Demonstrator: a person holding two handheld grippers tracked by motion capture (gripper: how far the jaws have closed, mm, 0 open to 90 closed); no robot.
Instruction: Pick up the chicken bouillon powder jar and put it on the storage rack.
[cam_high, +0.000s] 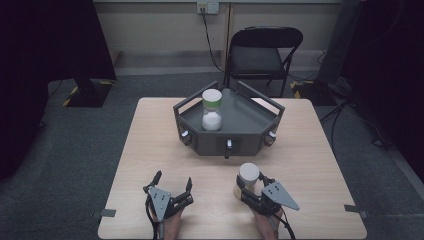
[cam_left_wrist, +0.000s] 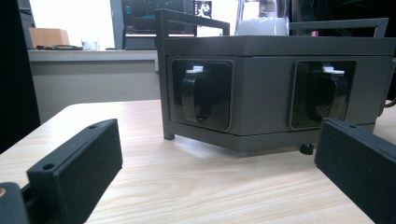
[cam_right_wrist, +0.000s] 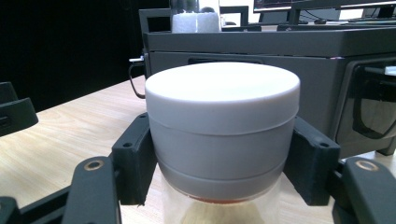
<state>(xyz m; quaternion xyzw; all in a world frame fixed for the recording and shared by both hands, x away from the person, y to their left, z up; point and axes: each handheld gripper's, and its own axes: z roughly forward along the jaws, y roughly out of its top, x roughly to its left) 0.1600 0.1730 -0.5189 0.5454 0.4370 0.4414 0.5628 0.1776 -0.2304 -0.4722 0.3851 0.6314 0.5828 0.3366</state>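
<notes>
The right gripper (cam_high: 251, 186) is clamped on the white cap of a jar (cam_right_wrist: 222, 135), which stands on the table (cam_high: 150, 145) in front of the grey tray (cam_high: 250, 125). The left gripper (cam_high: 172, 187) rests nearby, jaws apart and empty. Since the jaws bear on the cap alone, a lift could loosen the lid, or the smooth cap could slip and tip the jar.

The high view looks down and forward over the tabletop (cam_high: 150, 130); both claw views sit low, facing the far grey tray (cam_left_wrist: 275, 93), probably shared by all three.
</notes>
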